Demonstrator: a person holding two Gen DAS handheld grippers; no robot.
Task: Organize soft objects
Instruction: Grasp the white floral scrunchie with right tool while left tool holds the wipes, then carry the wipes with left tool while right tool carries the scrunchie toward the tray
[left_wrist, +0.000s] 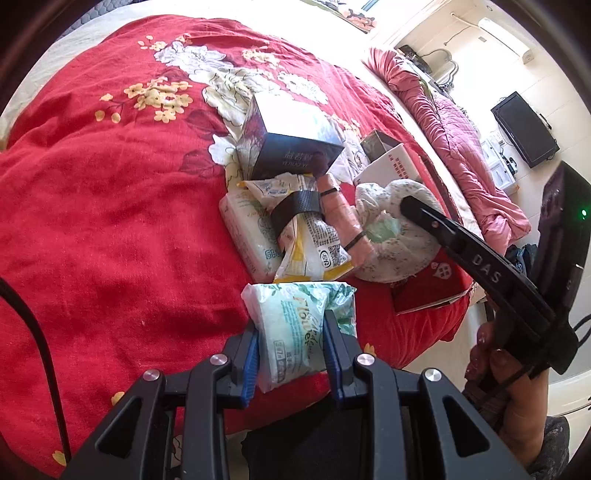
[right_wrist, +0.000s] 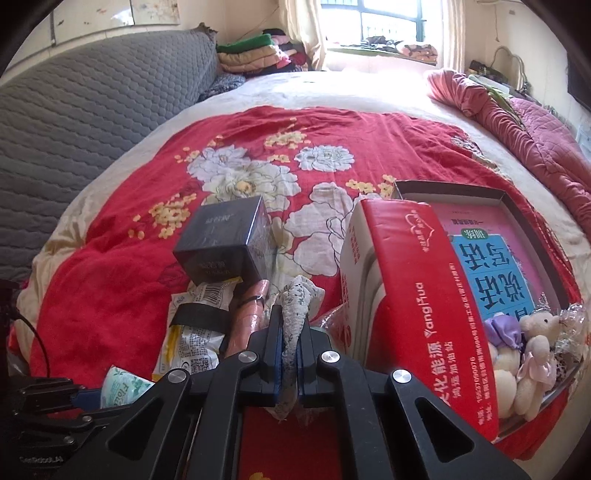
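Observation:
My left gripper (left_wrist: 291, 332) is shut on a pale green and white tissue pack (left_wrist: 295, 325), pressed between its blue pads just above the red floral bedspread (left_wrist: 110, 221). The same pack (right_wrist: 123, 387) shows at the lower left of the right wrist view. My right gripper (right_wrist: 290, 332) is shut on a fold of white floral cloth (right_wrist: 297, 302). From the left wrist view, that black gripper (left_wrist: 410, 206) is dug into the bundled cloth (left_wrist: 391, 240). Beside the cloth lie a pink roll with hair ties (left_wrist: 343, 221), a yellow-white packet with a black band (left_wrist: 310, 236) and a white tissue pack (left_wrist: 247, 229).
A dark box (left_wrist: 288, 144) stands behind the pile. To the right of the cloth stand a red and white carton (right_wrist: 399, 295) and a tray (right_wrist: 506, 195) with a book and plush bears (right_wrist: 532, 350). A pink quilt (right_wrist: 517, 122) lines the far right, a grey headboard (right_wrist: 92, 122) the left.

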